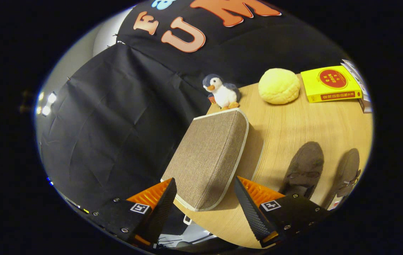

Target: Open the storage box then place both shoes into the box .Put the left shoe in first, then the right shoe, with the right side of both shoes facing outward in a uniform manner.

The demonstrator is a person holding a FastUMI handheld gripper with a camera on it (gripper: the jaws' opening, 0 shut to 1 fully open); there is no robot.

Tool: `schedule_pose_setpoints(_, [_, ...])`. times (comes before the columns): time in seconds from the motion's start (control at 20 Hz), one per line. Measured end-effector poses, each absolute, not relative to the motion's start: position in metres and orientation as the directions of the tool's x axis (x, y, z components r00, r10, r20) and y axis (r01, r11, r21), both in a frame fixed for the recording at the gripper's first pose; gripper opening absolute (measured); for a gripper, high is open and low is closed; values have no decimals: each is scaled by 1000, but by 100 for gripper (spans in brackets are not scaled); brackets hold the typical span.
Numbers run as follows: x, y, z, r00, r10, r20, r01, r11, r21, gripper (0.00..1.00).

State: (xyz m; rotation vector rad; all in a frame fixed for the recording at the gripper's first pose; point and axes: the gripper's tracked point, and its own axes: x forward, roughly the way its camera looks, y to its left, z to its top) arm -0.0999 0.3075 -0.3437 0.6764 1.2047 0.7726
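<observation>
Storage box (210,156) near table edge (201,216) — tool (205,198) open

The box (208,156) has its lid on, so its inside is hidden. Its near corner dips between the tongs (205,202), which stand wide apart and touch nothing. At 4 o'clock from the box, the heels of the two shoes (306,170) are hidden behind one finger (254,209). The far shoe (348,175) is cut off at the edge. At 2 o'clock, the books (355,76) past the yellow book (330,84) are cut off too. The penguin (222,92) hides a small red thing behind it.
</observation>
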Motion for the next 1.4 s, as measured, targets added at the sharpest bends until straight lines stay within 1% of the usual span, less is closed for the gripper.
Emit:
schedule_pose_setpoints(0.1, [-108, 315, -362, 132, 821, -555, -149, 570, 808, 98])
schedule_pose_setpoints(0.2, [-110, 321, -381, 112, 823, -557, -125, 567, 814, 98])
schedule_pose_setpoints(0.35, [-113, 331, -387, 103, 861, -498, -77, 506, 859, 98])
schedule_pose_setpoints(0.45, [-114, 340, -387, 96, 889, -448, -24, 452, 892, 98])
schedule_pose_setpoints(0.65, [-110, 349, -396, 117, 906, -407, 88, 398, 913, 98])
schedule_pose_setpoints(0.75, [-104, 348, -395, 146, 915, -377, 163, 354, 921, 98])
schedule_pose_setpoints(0.9, [-96, 352, -392, 174, 923, -344, 194, 311, 931, 95])
schedule_pose_setpoints(1.0, [-95, 350, -391, 177, 921, -347, 211, 309, 927, 85])
schedule_pose_setpoints(1.05, [-95, 350, -388, 177, 925, -336, 212, 298, 931, 74])
schedule_pose_setpoints(1.15, [-94, 348, -384, 178, 927, -331, 209, 293, 933, 67])
schedule_pose_setpoints(1.3, [-89, 342, -376, 195, 928, -318, 207, 278, 938, 63])
schedule_pose_setpoints(1.4, [-80, 333, -368, 242, 919, -312, 214, 262, 941, 48])
